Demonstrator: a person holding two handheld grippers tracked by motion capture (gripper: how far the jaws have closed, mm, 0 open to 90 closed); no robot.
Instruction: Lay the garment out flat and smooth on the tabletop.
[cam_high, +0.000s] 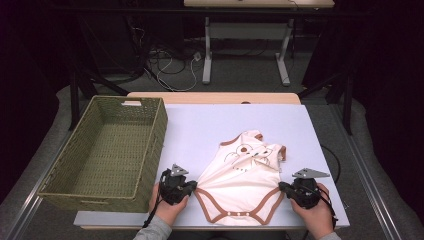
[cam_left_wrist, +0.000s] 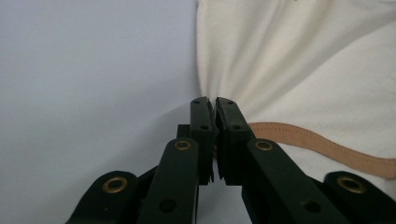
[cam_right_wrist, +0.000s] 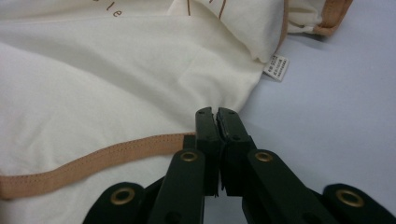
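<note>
On the pale table (cam_high: 200, 125), near its edge, one cream bodysuit (cam_high: 245, 180) with brown trim is pinched at its sides by the left gripper (cam_high: 192, 187) and right gripper (cam_high: 283, 186), one wicker basket (cam_high: 145, 165) being set left.

Cream baby bodysuit (cam_high: 245, 175) with brown trim, printed front up, flat on the table, side edges puckered

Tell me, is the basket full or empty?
Empty. The woven basket shows its bare bottom, and the baby bodysuit lies outside on the table.
</note>
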